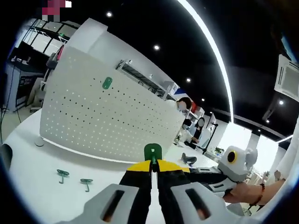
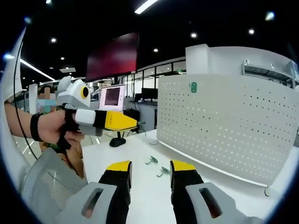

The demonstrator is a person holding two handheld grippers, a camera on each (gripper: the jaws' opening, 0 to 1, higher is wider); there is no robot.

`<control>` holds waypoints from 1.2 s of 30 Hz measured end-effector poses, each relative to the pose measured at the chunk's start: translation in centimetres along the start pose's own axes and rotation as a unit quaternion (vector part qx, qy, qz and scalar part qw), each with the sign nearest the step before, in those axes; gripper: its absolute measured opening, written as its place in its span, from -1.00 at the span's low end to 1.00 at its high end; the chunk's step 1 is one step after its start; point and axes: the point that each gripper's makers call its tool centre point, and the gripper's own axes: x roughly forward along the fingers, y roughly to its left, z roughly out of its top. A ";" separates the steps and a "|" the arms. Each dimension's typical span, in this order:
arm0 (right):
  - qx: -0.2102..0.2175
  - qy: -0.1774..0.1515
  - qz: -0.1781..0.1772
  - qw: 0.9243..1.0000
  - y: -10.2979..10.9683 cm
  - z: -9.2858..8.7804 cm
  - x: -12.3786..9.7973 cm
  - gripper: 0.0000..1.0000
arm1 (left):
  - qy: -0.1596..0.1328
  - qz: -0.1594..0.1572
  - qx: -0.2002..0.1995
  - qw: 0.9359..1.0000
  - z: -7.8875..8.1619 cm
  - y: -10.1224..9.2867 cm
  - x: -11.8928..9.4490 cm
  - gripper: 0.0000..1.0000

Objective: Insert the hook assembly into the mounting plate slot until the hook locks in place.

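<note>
1. left gripper (image 1: 153,169) has its jaws pressed together on a green hook (image 1: 153,151); the hook's lower part is hidden between the jaws.
2. right gripper (image 2: 149,170) stands spread, holding nothing.
3. one green hook (image 1: 107,83) hangs on the white pegboard (image 1: 107,116).
4. two loose hooks (image 1: 74,177) lie on the table (image 1: 28,158), too small for detail.

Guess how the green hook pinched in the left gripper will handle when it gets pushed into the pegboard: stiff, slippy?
The green hook looks like thin rigid plastic, so probably stiff and light. The left gripper pinches only its lower edge, so it could pivot or slip under insertion force. The white pegboard stands upright on the table; it might shift if pushed hard.
</note>
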 end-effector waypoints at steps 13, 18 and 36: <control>0.007 0.007 -0.031 0.999 -2.3 -1.1 -2.3 -0.06 | 0.004 0.019 0.062 0.998 0.8 -0.1 1.8 -0.95; 0.012 0.007 -0.033 0.999 -2.3 -1.4 -2.7 -0.06 | 0.001 0.018 0.079 0.997 0.9 -0.3 2.3 -0.95; 0.027 0.027 -0.052 0.998 -2.7 -3.4 -4.1 0.27 | 0.001 0.037 0.091 0.995 1.1 0.1 3.5 -0.95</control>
